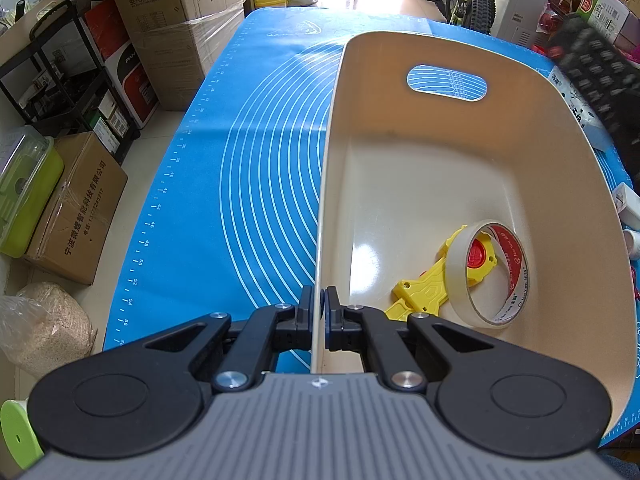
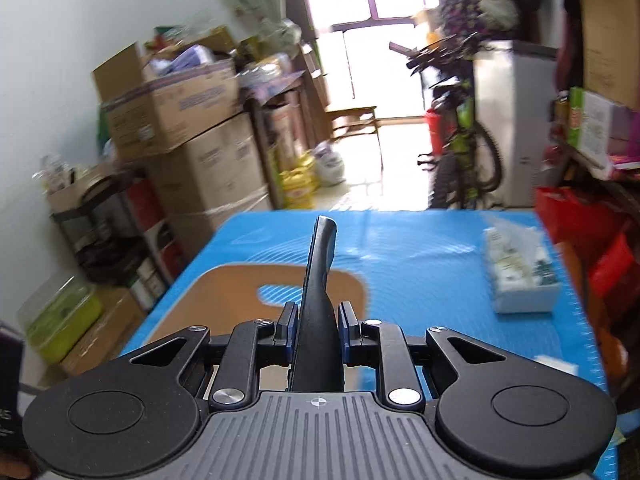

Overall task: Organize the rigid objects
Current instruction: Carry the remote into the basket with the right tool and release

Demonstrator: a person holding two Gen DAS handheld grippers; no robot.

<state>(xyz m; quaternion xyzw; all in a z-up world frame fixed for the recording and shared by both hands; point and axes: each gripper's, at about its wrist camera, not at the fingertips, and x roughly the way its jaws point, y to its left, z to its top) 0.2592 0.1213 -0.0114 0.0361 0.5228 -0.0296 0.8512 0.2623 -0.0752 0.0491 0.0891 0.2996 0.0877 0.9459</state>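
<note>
A cream plastic bin (image 1: 440,160) with a handle slot stands on the blue mat (image 1: 260,160). My left gripper (image 1: 319,304) is shut on the bin's left wall, one pad on each side. Inside the bin lie a roll of clear tape (image 1: 486,276) and a yellow plastic tool (image 1: 424,292) with a red centre. My right gripper (image 2: 318,320) is shut on a black remote control (image 2: 318,280), held on edge and pointing forward above the mat. The bin (image 2: 224,292) shows below and left of it. From the left wrist view the remote (image 1: 596,80) is a blur above the bin's right side.
A tissue pack (image 2: 520,276) lies on the mat to the right, and small white items (image 1: 630,208) lie beside the bin's right wall. Stacked cardboard boxes (image 1: 172,20), a black rack (image 1: 68,80) and a green container (image 1: 24,196) line the floor to the left. A bicycle (image 2: 464,152) stands beyond the table.
</note>
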